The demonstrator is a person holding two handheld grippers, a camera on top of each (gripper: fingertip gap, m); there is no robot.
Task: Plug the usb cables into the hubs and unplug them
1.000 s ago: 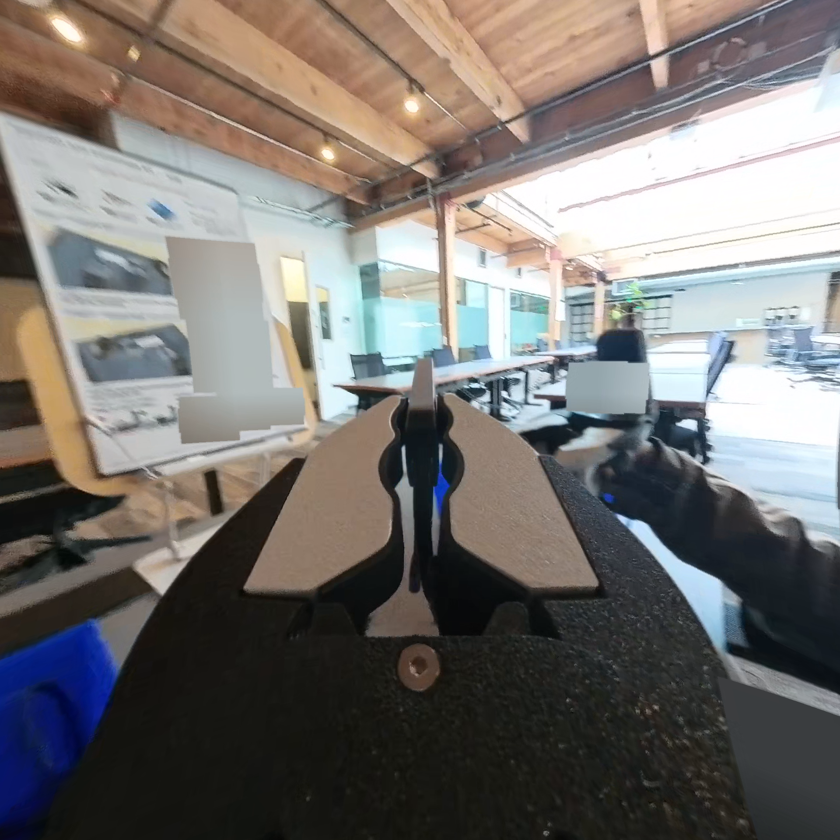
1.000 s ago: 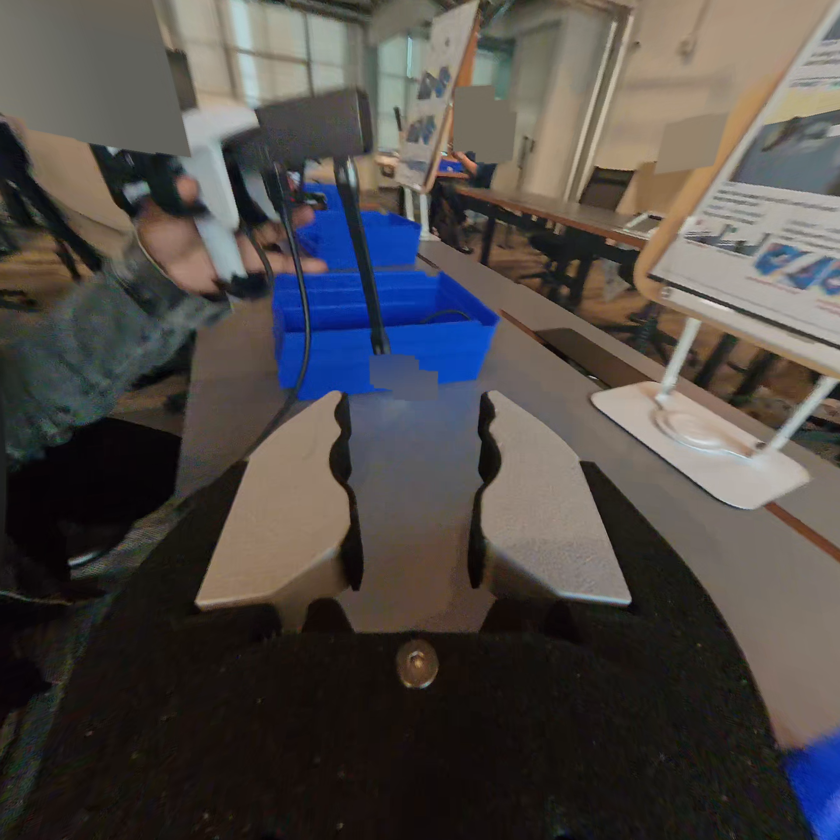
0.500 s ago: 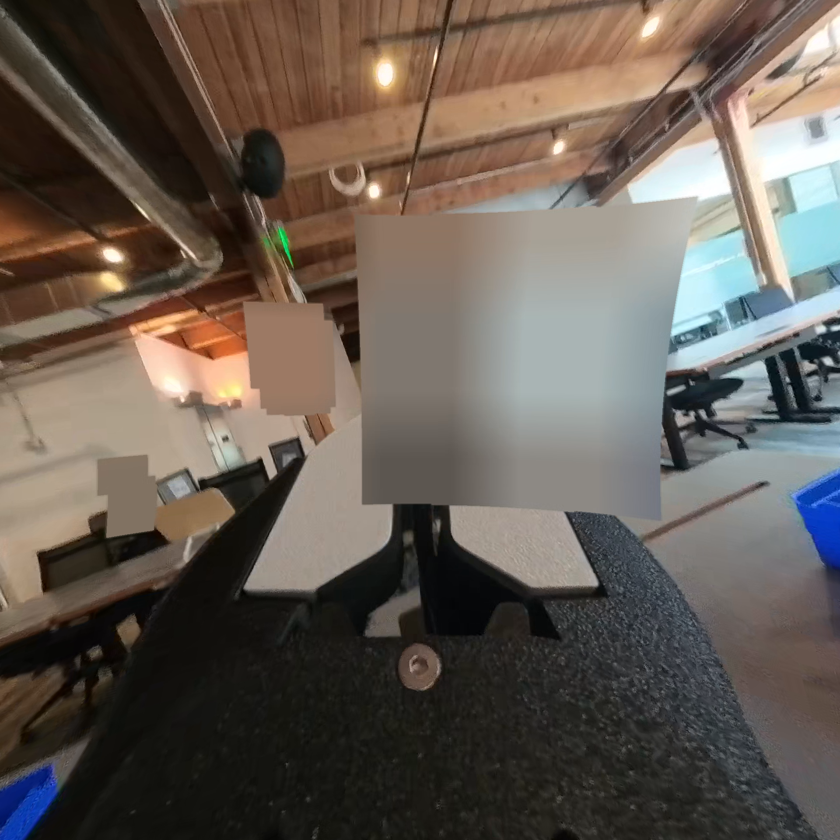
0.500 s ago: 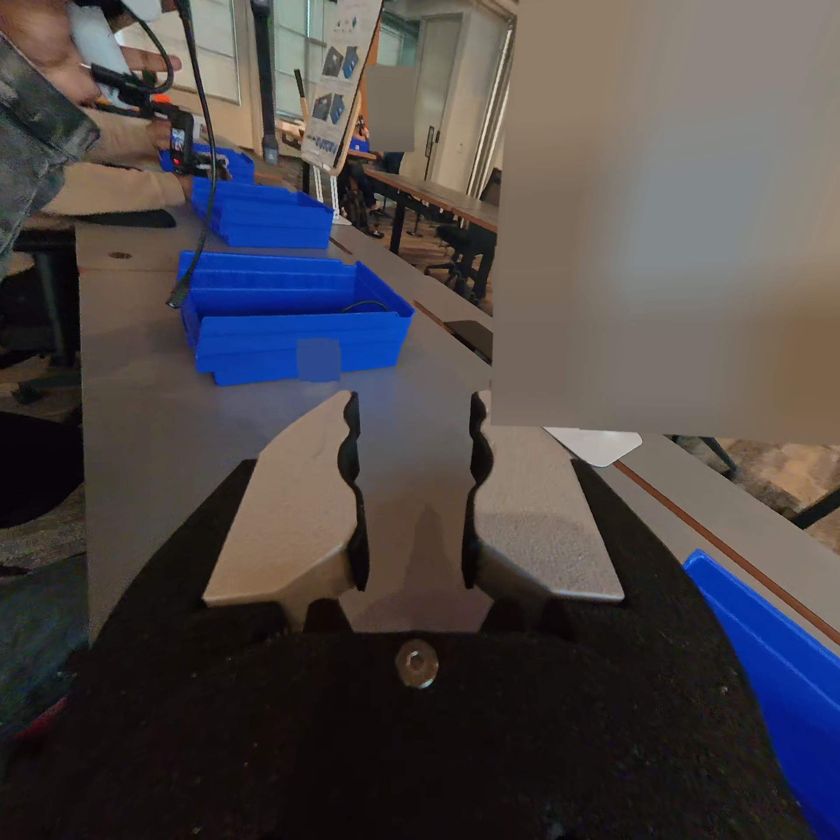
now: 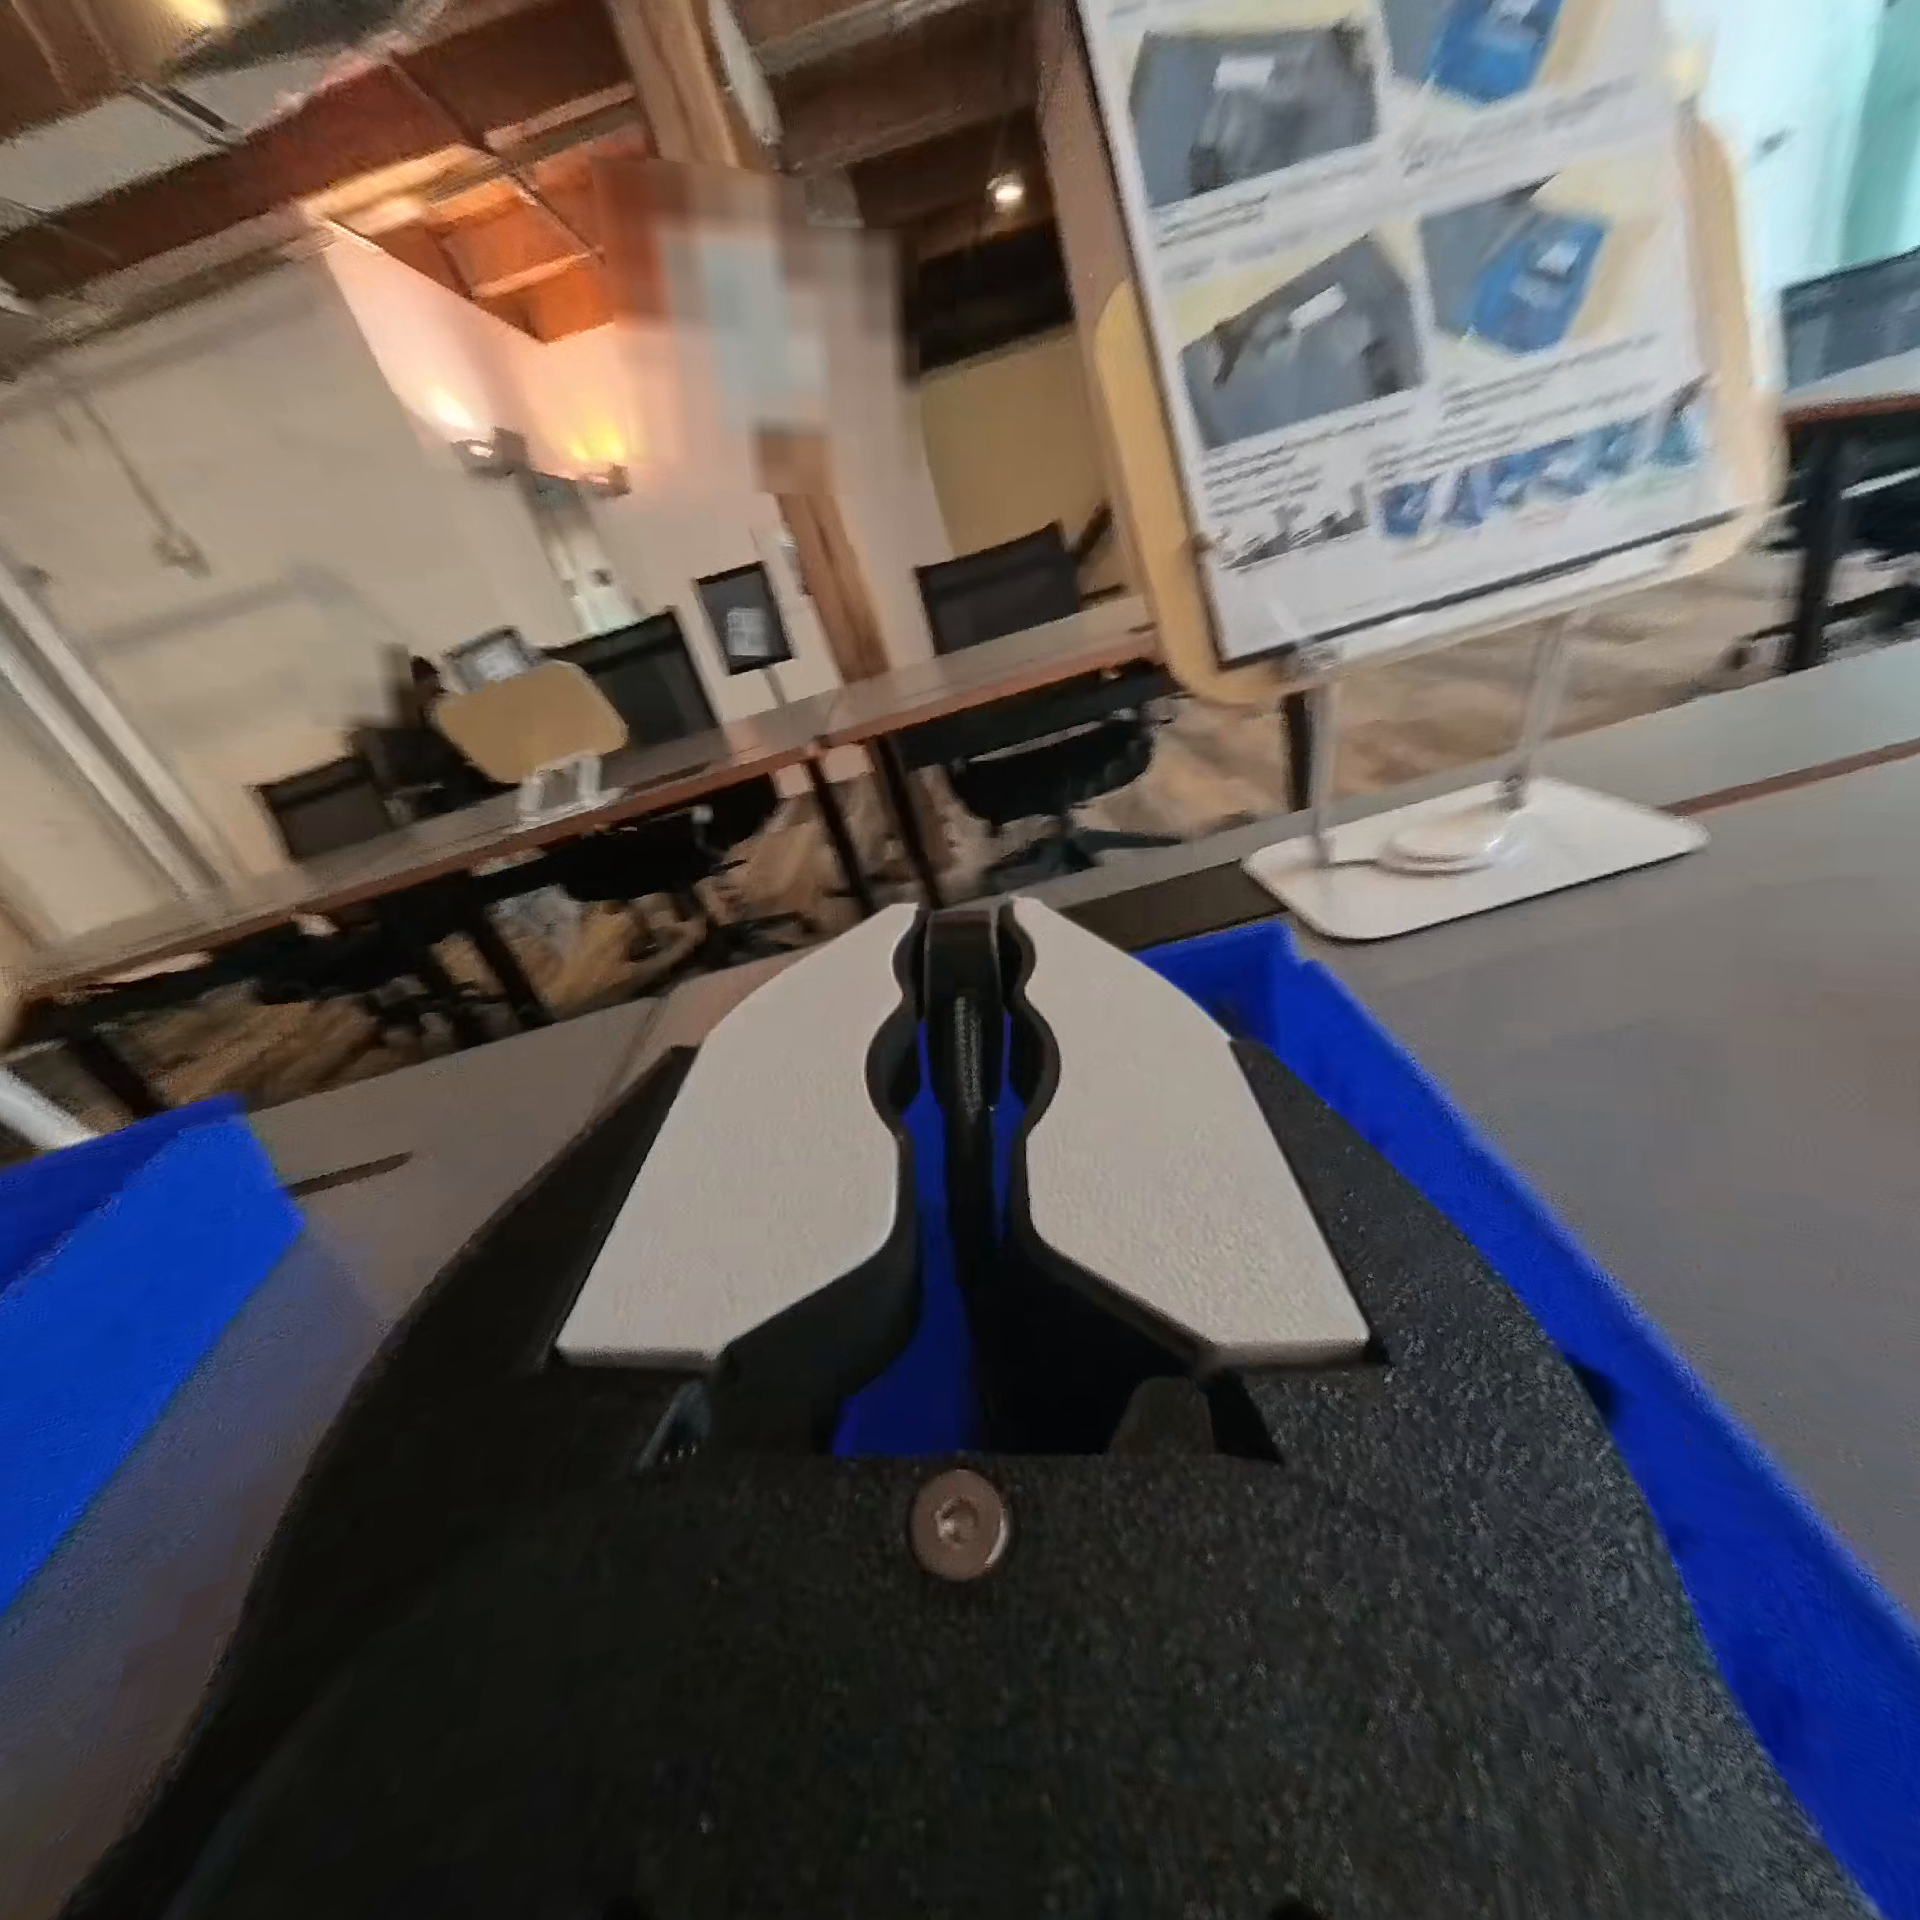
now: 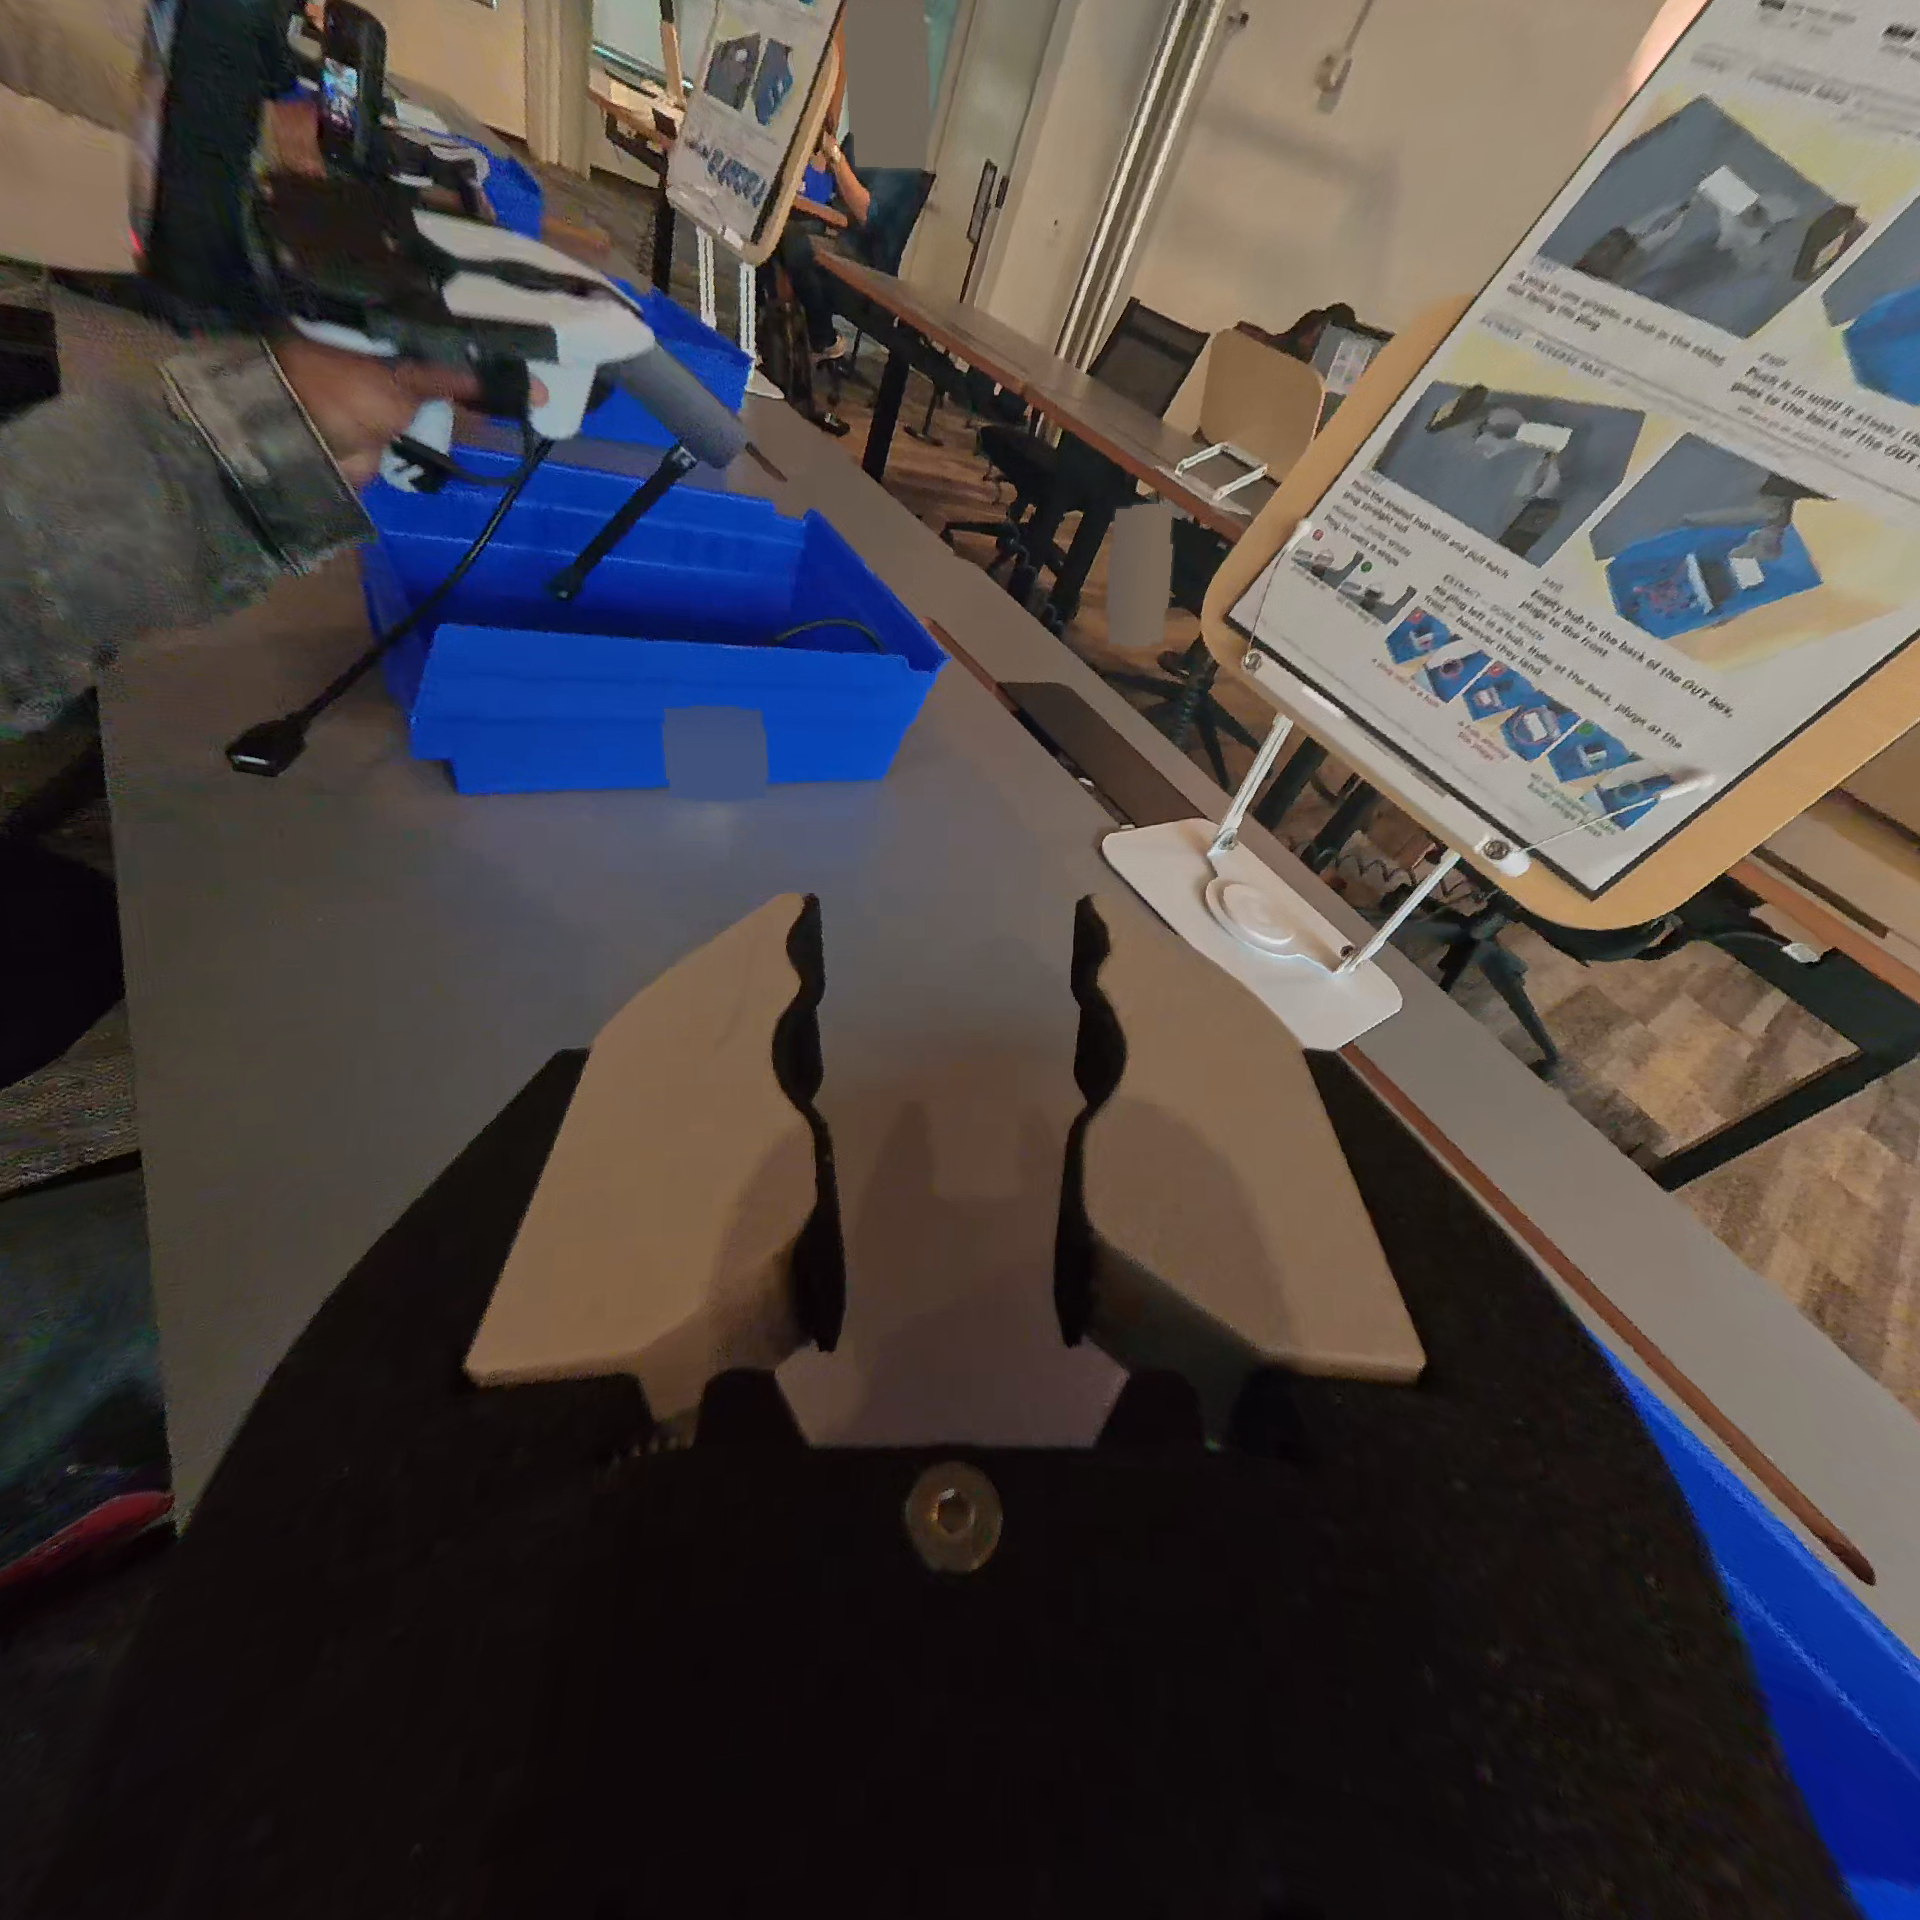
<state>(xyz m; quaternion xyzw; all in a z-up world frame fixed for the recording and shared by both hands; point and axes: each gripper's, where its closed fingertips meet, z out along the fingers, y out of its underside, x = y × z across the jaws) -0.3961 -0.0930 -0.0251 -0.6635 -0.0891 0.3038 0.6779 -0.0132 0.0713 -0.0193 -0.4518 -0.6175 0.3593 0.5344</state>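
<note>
Left gripper (image 5: 961, 920): pale grey fingers pressed in on a black USB cable (image 5: 971, 1049), pinched at the tips in centre frame. The ribbed strain relief sits just behind the tips, and the cord runs back down the slot toward the camera. Gripper held level, pointing over the far rim of a blue plastic bin (image 5: 1455, 1143) that fills the lower right. A second blue bin (image 5: 114, 1268) at lower left, blurred. Grey matte tabletop (image 5: 1662, 987) beyond; an instruction board (image 5: 1423, 312) on a white stand at upper right.

Right gripper (image 6: 945, 914): fingers spread, nothing between them, only bare grey table (image 6: 416, 935) in the gap. Scalloped black inner edges on the fingers, grainy black body below. Held low over the table, angled slightly down.

Upper left of the right wrist view: a person's hand (image 6: 353, 395) in a grey sleeve holds another handheld gripper (image 6: 540, 322) above a blue bin (image 6: 665, 665). One black cable (image 6: 613, 530) hangs from it into that bin; another cable trails over the bin's near wall onto the table, ending in a black connector (image 6: 265, 746). Well apart from the right gripper. Instruction board with pale wood backing (image 6: 1621, 468) at right, its white base (image 6: 1247, 935) just beside the right fingertip.
</note>
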